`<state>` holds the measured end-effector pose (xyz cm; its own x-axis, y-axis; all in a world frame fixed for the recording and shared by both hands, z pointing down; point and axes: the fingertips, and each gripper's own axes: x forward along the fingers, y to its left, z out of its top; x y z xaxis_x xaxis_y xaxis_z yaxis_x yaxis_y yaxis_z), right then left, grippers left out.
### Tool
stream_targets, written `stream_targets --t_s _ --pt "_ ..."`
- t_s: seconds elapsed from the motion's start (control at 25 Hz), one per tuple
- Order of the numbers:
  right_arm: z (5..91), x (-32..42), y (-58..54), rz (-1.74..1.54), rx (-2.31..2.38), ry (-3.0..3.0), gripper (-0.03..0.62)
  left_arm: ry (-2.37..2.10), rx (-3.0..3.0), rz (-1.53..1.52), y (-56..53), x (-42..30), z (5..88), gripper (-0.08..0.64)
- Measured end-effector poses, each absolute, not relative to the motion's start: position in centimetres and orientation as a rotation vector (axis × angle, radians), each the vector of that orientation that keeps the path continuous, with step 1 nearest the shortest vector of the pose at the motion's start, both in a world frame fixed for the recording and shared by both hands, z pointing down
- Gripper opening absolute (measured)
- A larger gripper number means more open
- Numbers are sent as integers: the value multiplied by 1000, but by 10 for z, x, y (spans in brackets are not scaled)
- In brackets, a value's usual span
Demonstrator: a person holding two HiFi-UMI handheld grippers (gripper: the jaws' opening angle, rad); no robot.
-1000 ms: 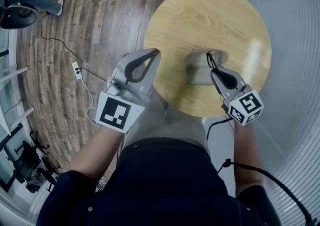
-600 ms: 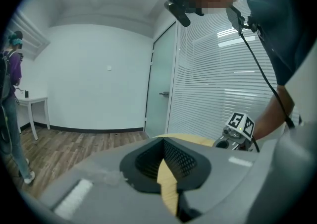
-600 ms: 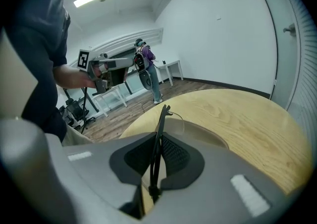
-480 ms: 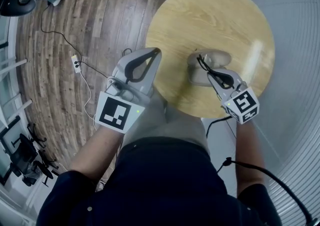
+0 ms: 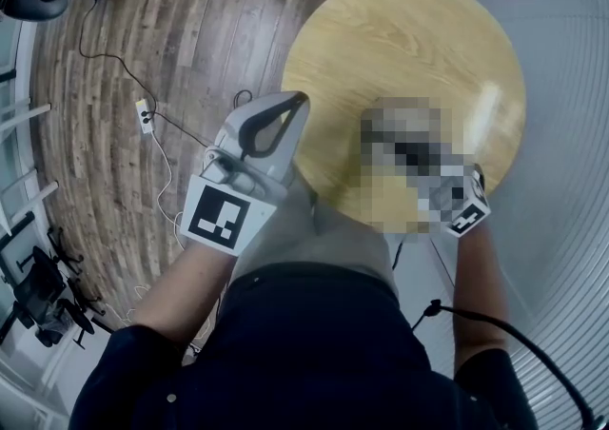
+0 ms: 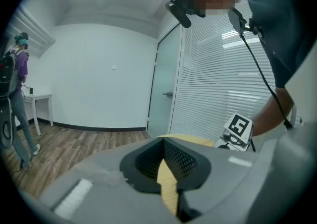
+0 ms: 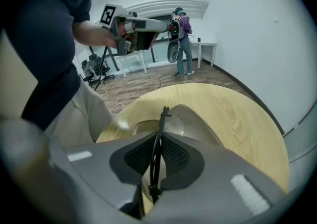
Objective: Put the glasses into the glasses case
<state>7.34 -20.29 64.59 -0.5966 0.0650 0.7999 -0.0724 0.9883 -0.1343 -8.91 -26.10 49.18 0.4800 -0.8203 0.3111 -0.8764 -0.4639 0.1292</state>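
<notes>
A pair of black-framed glasses (image 7: 158, 151) stands edge-on between the pads of my right gripper (image 7: 159, 136), which is shut on it. Its far end (image 7: 165, 112) hangs over the open grey glasses case (image 7: 195, 121) on the round wooden table (image 7: 233, 119). In the head view a mosaic patch covers this gripper and the case; only its marker cube (image 5: 464, 207) shows. My left gripper (image 5: 290, 107) hovers at the table's (image 5: 400, 38) left edge. It is shut, its fingertips (image 6: 162, 141) meeting with nothing between them.
A person with a backpack (image 7: 179, 34) stands by a white desk (image 7: 205, 52) at the far wall. A power strip and cable (image 5: 146, 124) lie on the wooden floor, and office chairs (image 5: 38, 295) stand at the left. A blind-covered glass wall (image 6: 223, 94) runs past the table.
My right gripper has rolled and sunk toward the case with the glasses in it. The left gripper has stayed where it was.
</notes>
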Motion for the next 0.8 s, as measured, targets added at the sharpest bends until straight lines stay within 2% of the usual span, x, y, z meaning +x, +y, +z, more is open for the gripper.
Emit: stream_targets --t_s 0.36,0.6,0.76,0.8 --pt "666 73 -185 80 -207 -2069 35 -1477 2427 294 -259 -101 493 0" --pt "675 70 -190 41 -186 -2020 41 -1463 2425 305 -257 -103 493 0" --pt "677 68 -192 52 -157 -2000 127 -1459 2440 306 -258 -103 490 0" --pt "675 66 -193 52 -152 -2000 130 -1457 2449 305 -261 -104 486 0"
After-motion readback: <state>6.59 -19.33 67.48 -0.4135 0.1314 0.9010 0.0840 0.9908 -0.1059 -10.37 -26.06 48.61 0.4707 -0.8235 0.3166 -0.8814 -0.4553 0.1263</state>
